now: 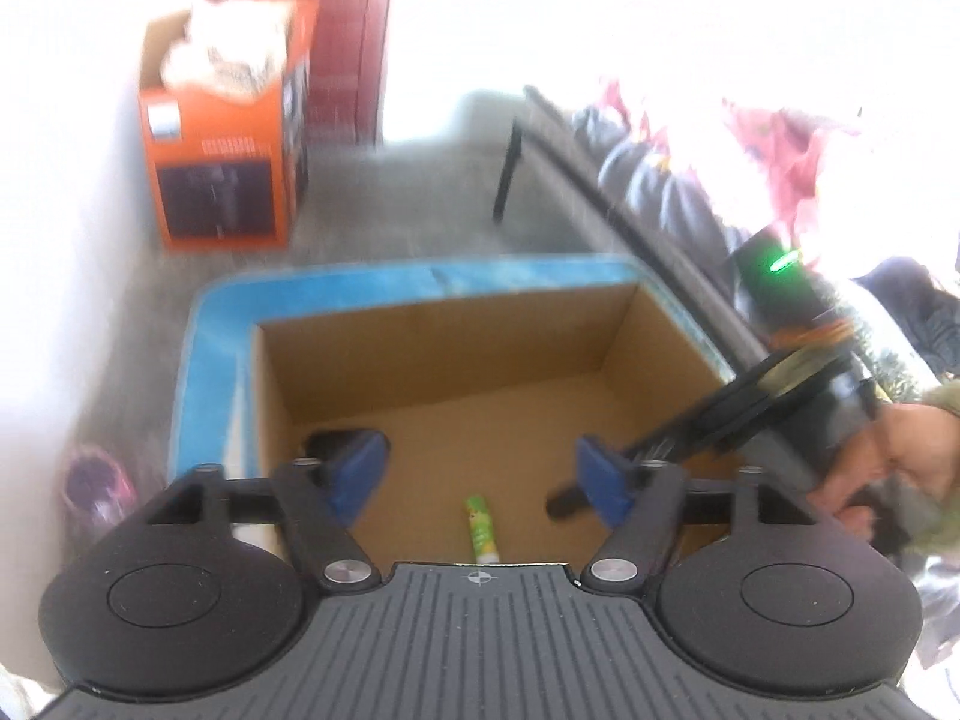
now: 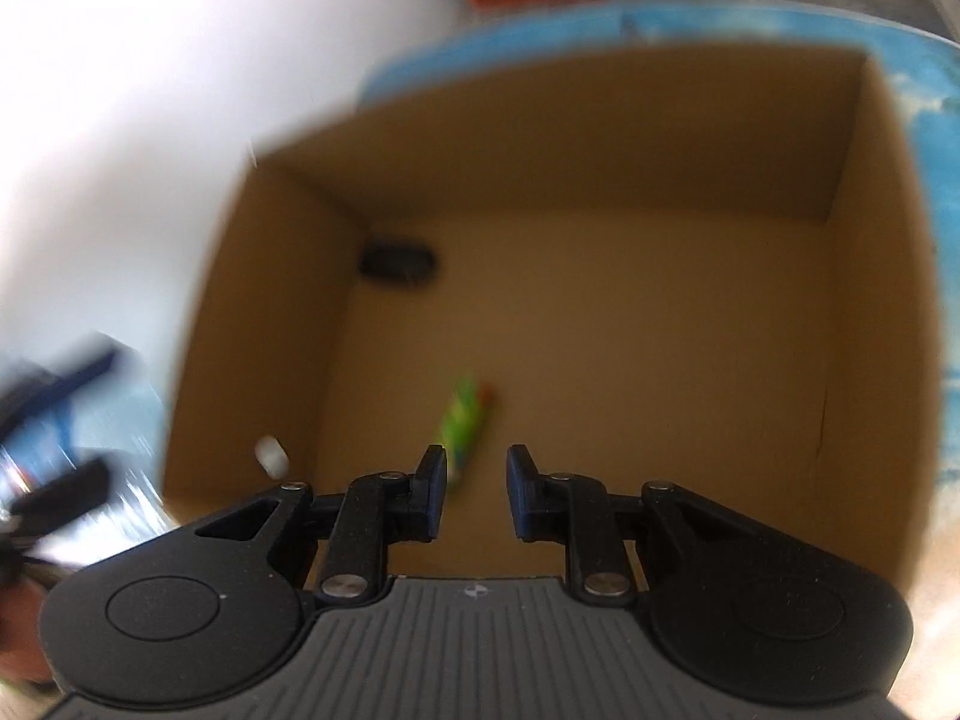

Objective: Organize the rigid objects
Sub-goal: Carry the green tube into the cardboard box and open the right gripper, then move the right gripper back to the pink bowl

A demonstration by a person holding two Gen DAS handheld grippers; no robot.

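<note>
An open cardboard box with a blue outside [image 1: 372, 291] [image 2: 600, 138] stands on the floor. On its bottom lie a green tube [image 1: 482, 528] [image 2: 463, 420] and a dark oval object [image 2: 397, 261], partly hidden behind my left finger in the left wrist view [image 1: 327, 441]. A small white object [image 2: 271, 455] lies by the box's left wall. My left gripper [image 1: 480, 483] is open and empty above the box. My right gripper [image 2: 477, 492] is partly open and empty, over the tube. The right gripper's body also shows in the left wrist view [image 1: 780, 414], reaching into the box.
An orange carton [image 1: 222, 138] stands on the grey floor by the white wall, with a dark red panel [image 1: 354, 42] behind it. A black frame edge [image 1: 606, 198] with piled cloth [image 1: 678, 180] runs along the box's right side.
</note>
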